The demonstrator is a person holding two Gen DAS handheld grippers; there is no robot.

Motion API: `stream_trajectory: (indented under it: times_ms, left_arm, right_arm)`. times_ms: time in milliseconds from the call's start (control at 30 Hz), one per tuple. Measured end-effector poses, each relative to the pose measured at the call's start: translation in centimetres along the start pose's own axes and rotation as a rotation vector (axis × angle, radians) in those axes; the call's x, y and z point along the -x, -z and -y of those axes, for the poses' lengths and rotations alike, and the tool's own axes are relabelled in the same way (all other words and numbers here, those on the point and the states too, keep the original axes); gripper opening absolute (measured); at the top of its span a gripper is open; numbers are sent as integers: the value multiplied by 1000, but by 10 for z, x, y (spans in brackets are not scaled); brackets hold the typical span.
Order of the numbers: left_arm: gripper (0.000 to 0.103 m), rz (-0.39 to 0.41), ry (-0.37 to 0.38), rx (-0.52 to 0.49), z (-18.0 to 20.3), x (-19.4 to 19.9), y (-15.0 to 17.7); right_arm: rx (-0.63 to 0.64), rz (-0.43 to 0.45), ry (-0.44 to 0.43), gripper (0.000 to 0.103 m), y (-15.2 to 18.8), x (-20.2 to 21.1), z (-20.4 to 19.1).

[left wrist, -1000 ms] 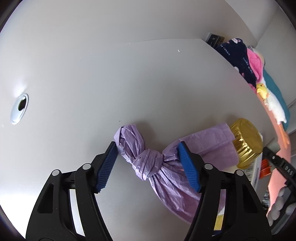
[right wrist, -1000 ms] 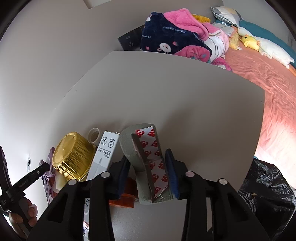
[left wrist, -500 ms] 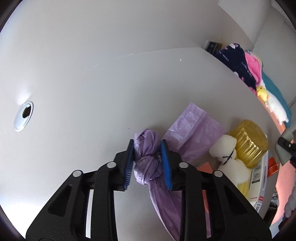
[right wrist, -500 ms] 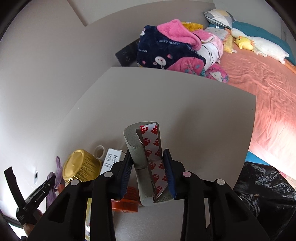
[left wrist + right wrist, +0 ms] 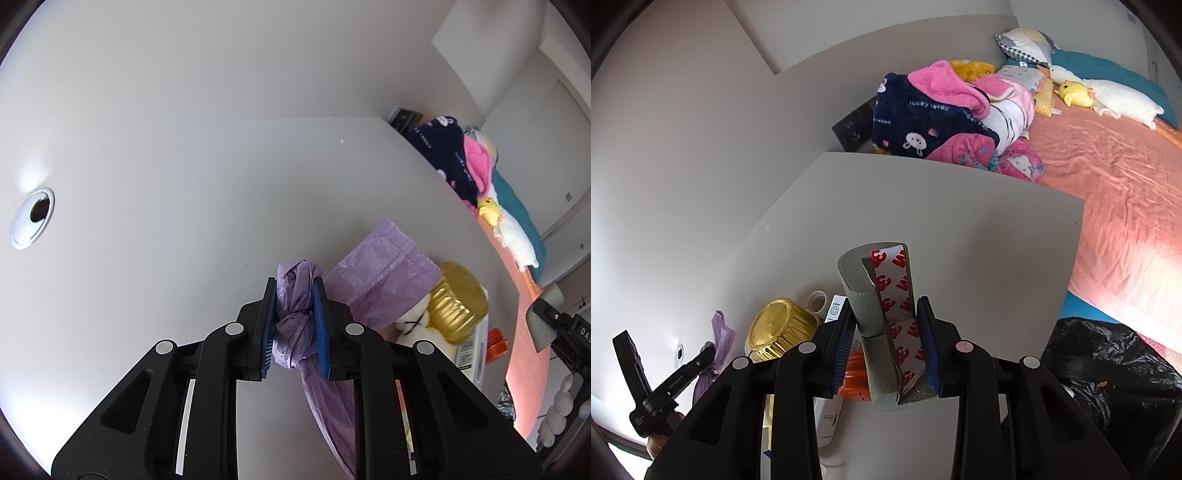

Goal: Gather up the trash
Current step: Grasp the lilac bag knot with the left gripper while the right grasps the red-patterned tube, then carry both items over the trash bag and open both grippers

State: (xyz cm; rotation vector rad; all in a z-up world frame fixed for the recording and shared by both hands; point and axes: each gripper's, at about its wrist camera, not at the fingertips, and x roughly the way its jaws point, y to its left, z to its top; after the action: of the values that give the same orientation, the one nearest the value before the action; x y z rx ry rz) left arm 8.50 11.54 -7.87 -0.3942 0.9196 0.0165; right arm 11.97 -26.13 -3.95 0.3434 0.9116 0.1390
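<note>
A knotted purple plastic bag (image 5: 373,273) hangs above the white desk (image 5: 184,206). My left gripper (image 5: 294,295) is shut on its knot, blue pads pressing both sides, and the bag's tail trails down below. In the right wrist view, my right gripper (image 5: 885,314) is shut on a curled grey foam strip with red-and-white backing (image 5: 882,291), held above the desk (image 5: 960,229). The purple bag (image 5: 720,332) and the left gripper's black body show at lower left there. A black trash bag (image 5: 1108,369) sits at lower right, off the desk edge.
A gold foil cup (image 5: 458,299) (image 5: 775,332), a white box (image 5: 836,306), a white fluffy item (image 5: 417,328), an orange piece (image 5: 853,376) and a tape roll (image 5: 817,300) lie on the desk. A cable hole (image 5: 33,218) is at left. A bed with blankets (image 5: 942,114) lies beyond.
My left gripper closed onto the purple bag's knot and lifted it off the desk, uncovering a white fluffy item. My right gripper rose with the foam strip still held.
</note>
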Motion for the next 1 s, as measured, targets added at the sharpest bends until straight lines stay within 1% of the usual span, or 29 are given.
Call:
stream_trajectory:
  times_ms: [100,367,467,767,1000]
  left_arm:
    - [18,10,25,-6,7,9,-3]
    - [18,16,140,-34,36,35,-4]
    - [18,18,170,-59,50,42,-3]
    - [18,-15,276,-140,95,51,6]
    - [18,-40,345,-215,135,52,13]
  right_arm:
    - [-7,13,0,36,2,11,1]
    - [-23,55,-6,36,10,43,9]
    - [-29,70,-4,36,15,56,13]
    - [-51,110,15,36,31,90,28]
    - [-62,145,62,36,41,119,44]
